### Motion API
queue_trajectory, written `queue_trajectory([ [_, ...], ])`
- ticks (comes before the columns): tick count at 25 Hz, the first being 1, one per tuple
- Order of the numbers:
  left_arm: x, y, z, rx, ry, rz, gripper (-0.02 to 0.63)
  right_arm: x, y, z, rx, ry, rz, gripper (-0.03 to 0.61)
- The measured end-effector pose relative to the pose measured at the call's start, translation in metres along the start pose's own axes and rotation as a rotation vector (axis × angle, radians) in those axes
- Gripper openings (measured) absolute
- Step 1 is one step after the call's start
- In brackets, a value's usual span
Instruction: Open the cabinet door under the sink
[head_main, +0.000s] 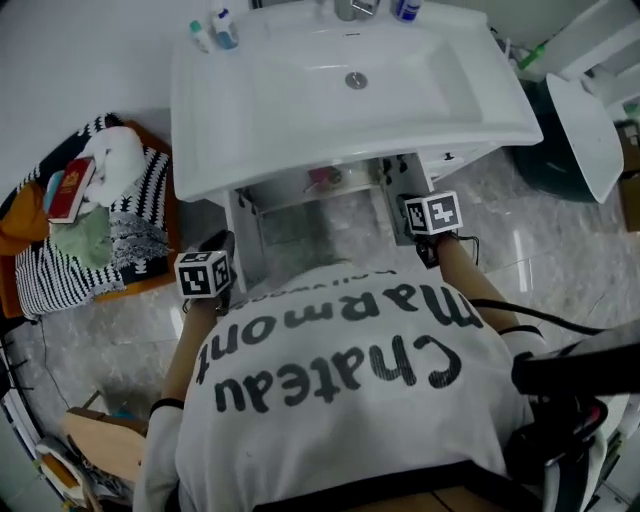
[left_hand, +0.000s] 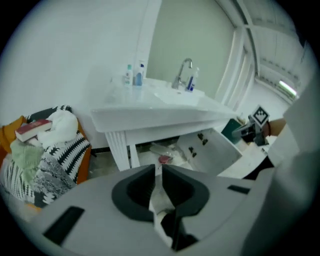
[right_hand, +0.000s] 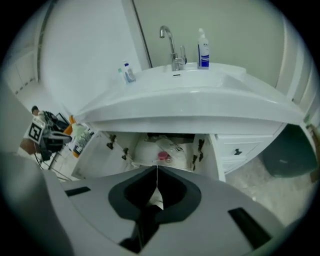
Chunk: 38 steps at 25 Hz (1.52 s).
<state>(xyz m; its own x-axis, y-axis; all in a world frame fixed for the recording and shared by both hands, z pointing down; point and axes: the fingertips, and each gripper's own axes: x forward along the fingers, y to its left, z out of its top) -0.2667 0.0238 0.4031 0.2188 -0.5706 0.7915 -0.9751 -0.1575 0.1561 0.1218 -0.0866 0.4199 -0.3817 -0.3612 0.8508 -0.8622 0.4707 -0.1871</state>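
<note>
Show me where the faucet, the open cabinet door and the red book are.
faucet (right_hand: 173, 50), right gripper view, on its upright neck.
open cabinet door (right_hand: 94, 159), right gripper view, on its inner face.
red book (head_main: 70, 190), head view, on its cover.

One sink (head_main: 300, 110), with one tap (right_hand: 172, 47). Three bottles (right_hand: 203, 50): two small at the sink's left corner, one beside the tap. Two cabinet doors (right_hand: 95, 155) and one drawer (right_hand: 240, 147) with one knob. One red book (head_main: 70, 190). One dark bin (right_hand: 287, 155).
</note>
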Motion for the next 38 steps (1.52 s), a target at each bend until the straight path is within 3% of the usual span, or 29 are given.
queue_trajectory([
  [3, -0.008, -0.02, 0.034, -0.037, -0.111, -0.046, 0.044, -0.008, 0.03, 0.032, 0.048, -0.066, 0.121, 0.015],
  [10, -0.05, -0.062, 0.118, -0.023, -0.314, -0.17, 0.037, -0.066, 0.095, 0.118, -0.064, -0.296, 0.288, 0.015],
  [15, -0.103, -0.121, 0.182, 0.02, -0.544, -0.417, 0.035, -0.128, 0.152, 0.17, -0.054, -0.496, 0.533, 0.015],
  [17, -0.117, -0.137, 0.205, 0.047, -0.594, -0.458, 0.035, -0.151, 0.173, 0.186, -0.079, -0.557, 0.599, 0.015],
  [20, -0.125, -0.153, 0.231, 0.074, -0.626, -0.477, 0.035, -0.168, 0.196, 0.197, -0.212, -0.592, 0.587, 0.015],
  [24, -0.135, -0.173, 0.249, 0.041, -0.668, -0.53, 0.035, -0.178, 0.219, 0.192, -0.354, -0.61, 0.557, 0.012],
  [27, -0.144, -0.189, 0.247, 0.022, -0.68, -0.565, 0.035, -0.194, 0.231, 0.186, -0.348, -0.649, 0.604, 0.012],
  [31, -0.153, -0.204, 0.239, 0.062, -0.67, -0.571, 0.035, -0.211, 0.239, 0.18, -0.36, -0.703, 0.658, 0.012],
  [38, -0.156, -0.217, 0.228, 0.103, -0.66, -0.584, 0.035, -0.225, 0.23, 0.171, -0.337, -0.749, 0.648, 0.012],
])
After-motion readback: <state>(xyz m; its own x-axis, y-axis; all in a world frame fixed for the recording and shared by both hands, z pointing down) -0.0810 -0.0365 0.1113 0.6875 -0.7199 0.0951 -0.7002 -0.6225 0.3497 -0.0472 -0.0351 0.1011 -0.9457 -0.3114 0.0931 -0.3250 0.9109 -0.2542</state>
